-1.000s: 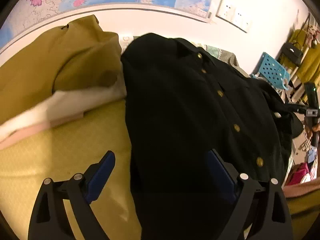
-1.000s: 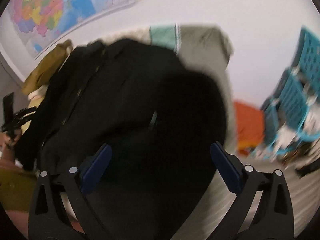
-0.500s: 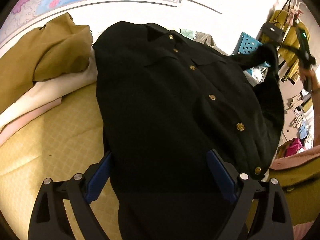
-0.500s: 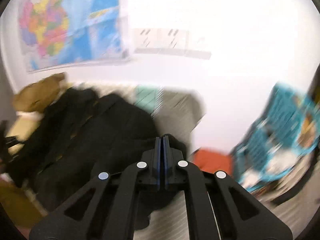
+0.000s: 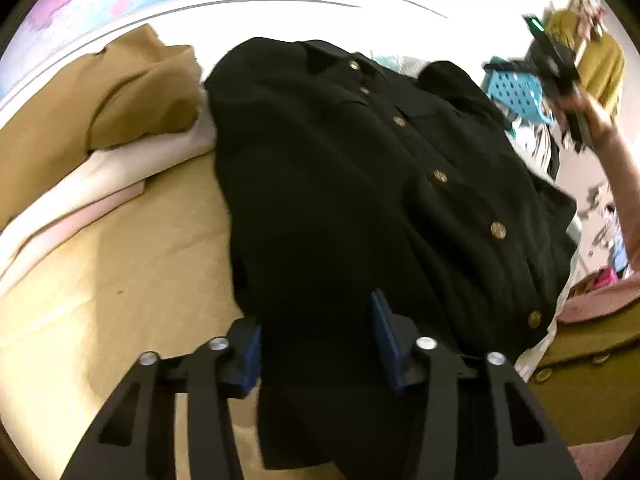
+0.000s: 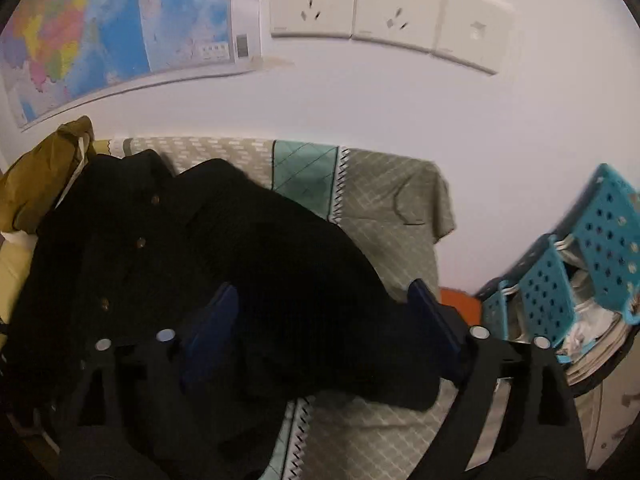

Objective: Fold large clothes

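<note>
A: Where was it set?

B: On a bed (image 5: pixel 120 248) with a yellow quilted cover, against a white wall carrying a map (image 6: pixel 100 28) and sockets (image 6: pixel 384 20). The black buttoned jacket (image 5: pixel 360 184) lay face up across it, beside a heap of mustard clothing (image 5: pixel 132 96).

A: And the left gripper (image 5: pixel 316 344)?

B: Its jaws were closing around the jacket's lower hem, fabric between them but not yet pinched, probably to anchor that end for a fold.

A: The right gripper (image 6: pixel 324 316)?

B: Opening, spread above the black sleeve (image 6: pixel 320 280), gripping nothing; it had likely just laid the sleeve inward.
</note>
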